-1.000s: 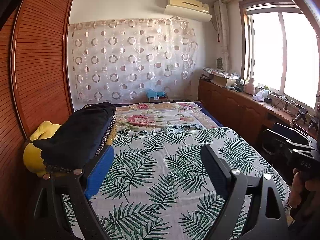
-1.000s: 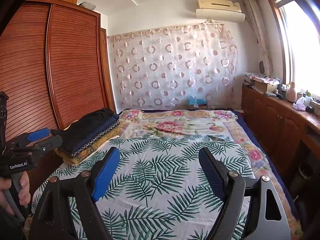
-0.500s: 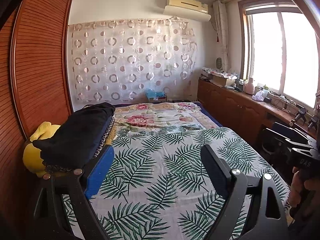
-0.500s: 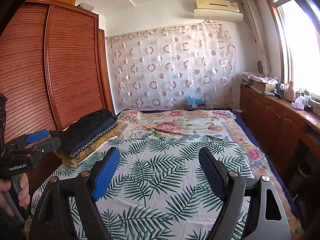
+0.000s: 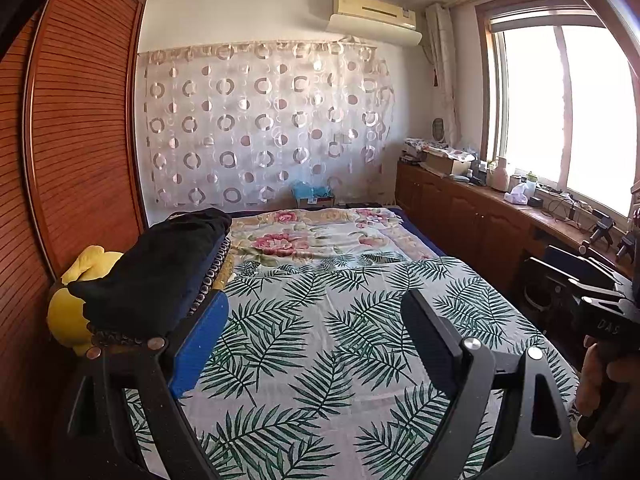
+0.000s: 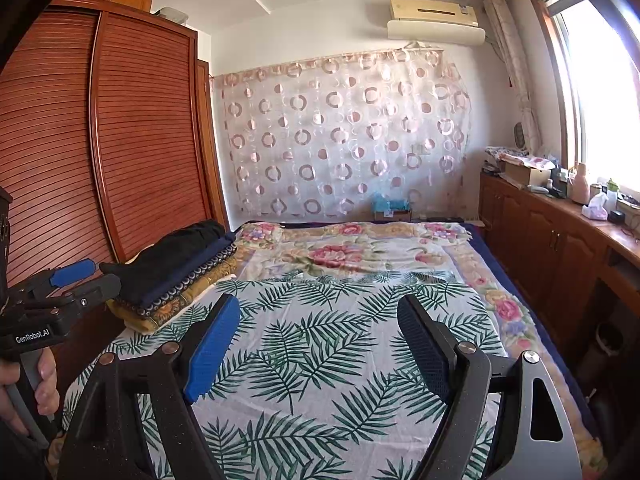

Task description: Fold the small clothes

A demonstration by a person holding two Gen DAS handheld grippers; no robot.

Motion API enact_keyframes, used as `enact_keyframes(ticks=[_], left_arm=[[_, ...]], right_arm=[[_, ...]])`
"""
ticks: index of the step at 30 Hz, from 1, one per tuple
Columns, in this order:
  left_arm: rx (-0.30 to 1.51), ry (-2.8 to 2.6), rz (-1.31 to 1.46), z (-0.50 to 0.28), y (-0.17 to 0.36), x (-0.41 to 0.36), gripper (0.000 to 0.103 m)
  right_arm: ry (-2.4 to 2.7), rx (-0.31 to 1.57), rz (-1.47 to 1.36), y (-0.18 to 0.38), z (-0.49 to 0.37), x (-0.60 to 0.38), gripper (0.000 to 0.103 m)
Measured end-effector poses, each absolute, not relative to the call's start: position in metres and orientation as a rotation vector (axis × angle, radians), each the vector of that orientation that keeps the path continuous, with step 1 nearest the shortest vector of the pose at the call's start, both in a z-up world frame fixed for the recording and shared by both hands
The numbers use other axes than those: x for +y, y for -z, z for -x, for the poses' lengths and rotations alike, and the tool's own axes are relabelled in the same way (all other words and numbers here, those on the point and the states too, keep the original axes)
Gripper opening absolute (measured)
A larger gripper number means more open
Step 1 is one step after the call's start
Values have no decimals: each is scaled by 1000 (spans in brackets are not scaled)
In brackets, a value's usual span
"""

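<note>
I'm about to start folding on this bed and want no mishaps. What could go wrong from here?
1. The stack of folded clothes sits at the bed's left edge beside the wardrobe; a nudge from the left gripper might topple it.
2. The palm-leaf sheet lies loose over the floral blanket; open fingers might pinch it instead of a garment.

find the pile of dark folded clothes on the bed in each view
left wrist: pile of dark folded clothes, left of centre, just behind the blue pad.
right wrist: same pile, left, mid-height, by the wardrobe.
shared landmark: circle-patterned sheer curtain on the far wall.
</note>
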State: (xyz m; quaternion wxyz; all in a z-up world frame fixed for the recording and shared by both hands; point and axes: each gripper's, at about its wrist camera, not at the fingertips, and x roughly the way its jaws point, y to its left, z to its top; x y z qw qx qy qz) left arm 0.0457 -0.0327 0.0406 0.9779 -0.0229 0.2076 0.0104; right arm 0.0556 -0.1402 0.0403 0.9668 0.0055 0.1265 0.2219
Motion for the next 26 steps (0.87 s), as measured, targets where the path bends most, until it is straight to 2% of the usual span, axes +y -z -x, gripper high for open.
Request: enact_keyframes(ticks=[26], left_arm=[[417, -20, 49, -46, -41, -32, 89]], right_arm=[[-461, 255, -7, -39, -60, -149, 83]])
